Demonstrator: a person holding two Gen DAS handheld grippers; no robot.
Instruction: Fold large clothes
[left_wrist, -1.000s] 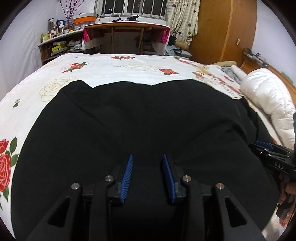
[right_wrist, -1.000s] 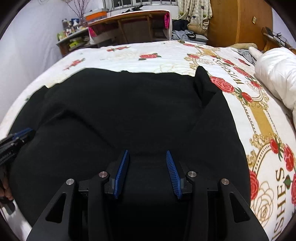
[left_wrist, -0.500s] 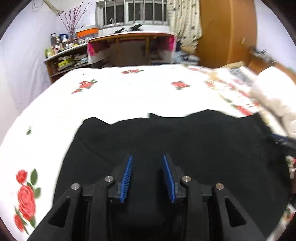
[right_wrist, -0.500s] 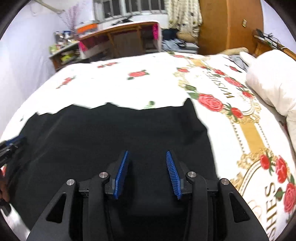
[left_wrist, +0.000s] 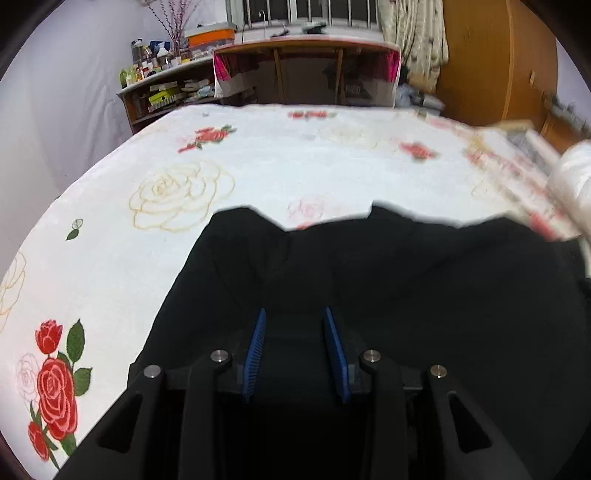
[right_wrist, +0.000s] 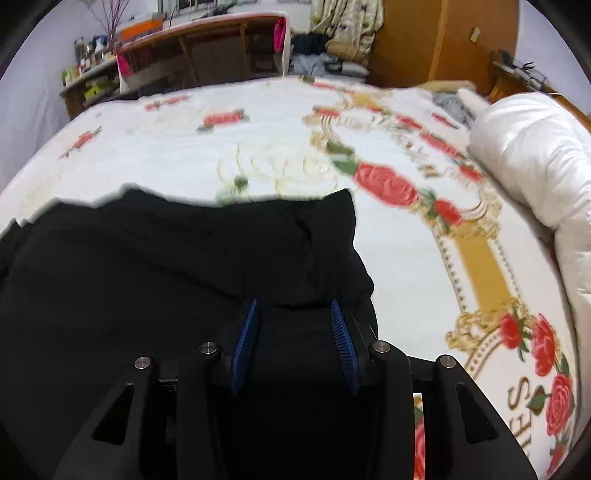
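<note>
Both the left gripper (left_wrist: 293, 350) and right gripper (right_wrist: 295, 345) have their blue fingers (left_wrist: 255, 354) clamped on the big black fabric garment's (left_wrist: 406, 288) near edge, probably so it folds evenly across the rose-print white bedspread (left_wrist: 258, 162).

We are looking at a bed (left_wrist: 295, 162) that is wearing a white bedspread (right_wrist: 155, 155) printed with red roses, pale outlined roses and a gold band with lettering. A black garment (left_wrist: 424, 280) is lying spread over its near part, its uneven far edge resting on the print. A white puffy quilt (right_wrist: 535, 155) is sitting bunched along the bed's right side, well apart from the garment, and grey cloth (right_wrist: 452, 105) is lying beyond it.
</note>
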